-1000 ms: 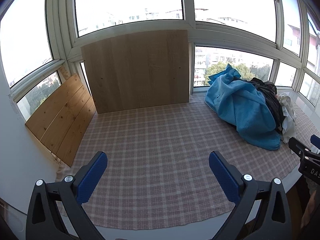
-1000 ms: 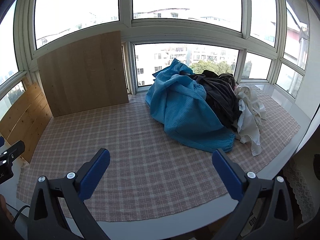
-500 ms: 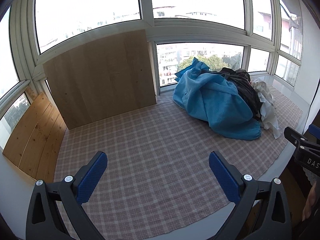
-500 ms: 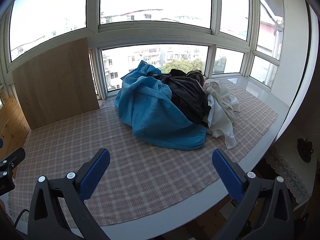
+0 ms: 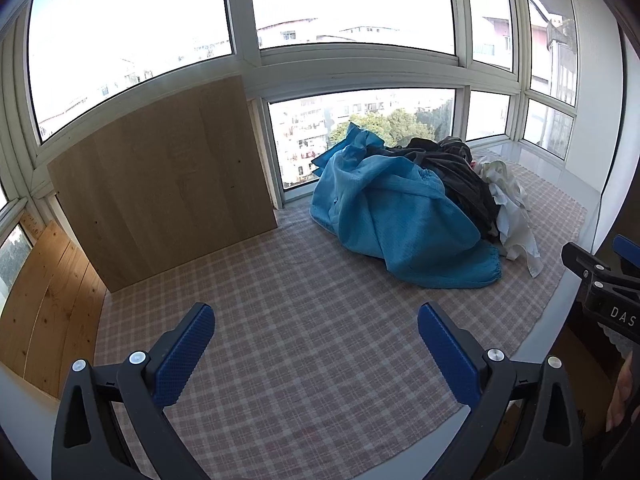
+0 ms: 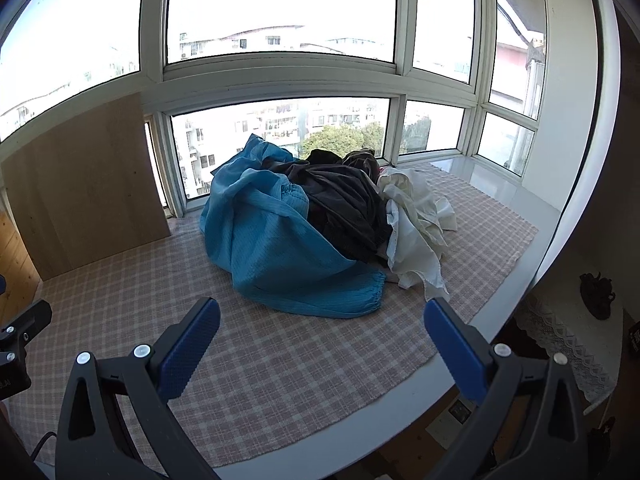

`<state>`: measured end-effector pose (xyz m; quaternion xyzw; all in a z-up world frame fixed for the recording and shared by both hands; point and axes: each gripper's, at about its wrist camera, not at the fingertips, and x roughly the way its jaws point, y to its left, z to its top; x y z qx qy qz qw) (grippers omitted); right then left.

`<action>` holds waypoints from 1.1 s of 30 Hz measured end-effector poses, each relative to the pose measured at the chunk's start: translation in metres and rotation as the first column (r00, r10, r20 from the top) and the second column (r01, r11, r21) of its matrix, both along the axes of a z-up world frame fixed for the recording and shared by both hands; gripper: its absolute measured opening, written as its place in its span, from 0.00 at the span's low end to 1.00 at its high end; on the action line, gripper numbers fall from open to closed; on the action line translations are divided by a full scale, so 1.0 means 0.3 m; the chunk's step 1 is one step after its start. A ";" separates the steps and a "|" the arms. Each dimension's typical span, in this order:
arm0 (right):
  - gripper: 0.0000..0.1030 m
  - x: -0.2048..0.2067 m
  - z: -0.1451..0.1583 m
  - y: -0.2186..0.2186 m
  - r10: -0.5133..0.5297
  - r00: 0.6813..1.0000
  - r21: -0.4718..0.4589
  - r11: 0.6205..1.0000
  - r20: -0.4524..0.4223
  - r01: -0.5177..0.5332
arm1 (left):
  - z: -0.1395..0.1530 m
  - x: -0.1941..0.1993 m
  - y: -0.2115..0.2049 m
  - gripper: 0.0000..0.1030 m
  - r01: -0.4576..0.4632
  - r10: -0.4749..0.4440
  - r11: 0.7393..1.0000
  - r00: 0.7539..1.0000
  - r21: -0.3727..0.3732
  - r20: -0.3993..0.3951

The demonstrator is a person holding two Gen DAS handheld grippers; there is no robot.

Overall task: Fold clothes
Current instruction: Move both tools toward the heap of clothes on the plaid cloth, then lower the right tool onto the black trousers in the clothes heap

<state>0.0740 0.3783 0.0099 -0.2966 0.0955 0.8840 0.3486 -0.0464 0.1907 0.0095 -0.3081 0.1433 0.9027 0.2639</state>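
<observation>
A heap of clothes lies on the pink checked cloth (image 5: 304, 320) by the window: a blue garment (image 5: 400, 220) in front, a dark garment (image 5: 460, 172) behind it, a white garment (image 5: 516, 216) at its right. The heap shows closer in the right wrist view, with blue (image 6: 280, 256), dark (image 6: 344, 208) and white (image 6: 416, 216). My left gripper (image 5: 316, 344) is open and empty above the cloth, well short of the heap. My right gripper (image 6: 320, 340) is open and empty, just short of the blue garment's hem.
A large wooden board (image 5: 160, 184) leans on the window at the back left, with a plank panel (image 5: 48, 304) at the far left. The sill's white front edge (image 6: 400, 400) curves below the cloth. A lace-covered surface (image 6: 568, 344) lies lower right.
Both grippers have swung to the right, so the heap of clothes sits nearer the middle of each view. The jaws stay open. The clothes have not moved.
</observation>
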 end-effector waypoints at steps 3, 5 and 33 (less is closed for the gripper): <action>1.00 -0.030 -0.002 0.054 0.009 1.000 -0.009 1.000 -0.009 -0.009 | -0.002 -0.014 0.045 1.00 -0.004 0.004 1.000 1.000 -0.001 0.001; 1.00 -0.055 -0.006 0.093 0.024 1.000 -0.013 1.000 -0.014 -0.024 | -0.002 -0.029 0.081 1.00 -0.016 0.016 1.000 1.000 -0.003 -0.002; 1.00 -0.440 -0.088 0.716 0.308 0.951 -0.048 0.950 0.003 -0.307 | -0.004 -0.219 0.591 0.99 -0.229 0.229 0.973 0.973 0.010 -0.010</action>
